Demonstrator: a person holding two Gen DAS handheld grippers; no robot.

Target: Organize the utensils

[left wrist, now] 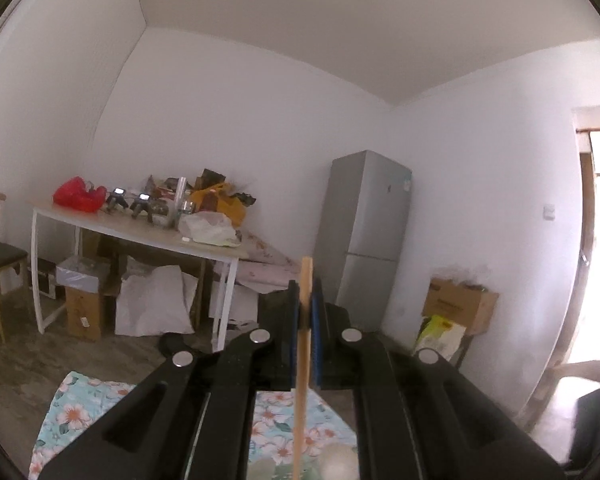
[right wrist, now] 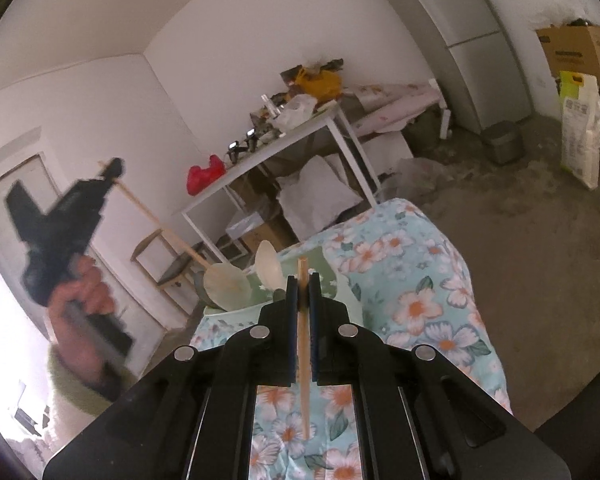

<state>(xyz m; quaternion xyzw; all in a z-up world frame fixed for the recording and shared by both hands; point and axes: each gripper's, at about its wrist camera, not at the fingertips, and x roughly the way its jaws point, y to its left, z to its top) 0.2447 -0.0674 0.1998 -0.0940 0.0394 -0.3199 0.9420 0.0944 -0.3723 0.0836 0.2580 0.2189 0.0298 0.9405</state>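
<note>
Both grippers carry a utensil high above the floral tablecloth (right wrist: 428,292), and the danger lies in how little of each is gripped. The left gripper (left wrist: 306,312) is clamped on the thin wooden handle of a ladle (right wrist: 225,285), close to the handle's top end; the pale bowl hangs far below, so any swing could lever the stick round in the pads or slip it out. The right gripper (right wrist: 303,292) likewise pinches a wooden stick (right wrist: 303,344) between its blue pads; whether this is a chopstick or a spoon's handle I cannot tell.

In the left wrist view the ladle's handle stands nearly upright, its long axis vertical, bowl down. From the right wrist view it looks slanted, its top in the jaws at upper left and the bowl at lower right, just above a green container (right wrist: 300,280) near the tablecloth's far edge, where a second pale spoon (right wrist: 269,266) stands. The bowl could knock that spoon while lowering.

The right stick also crosses its jaws vertically.
</note>
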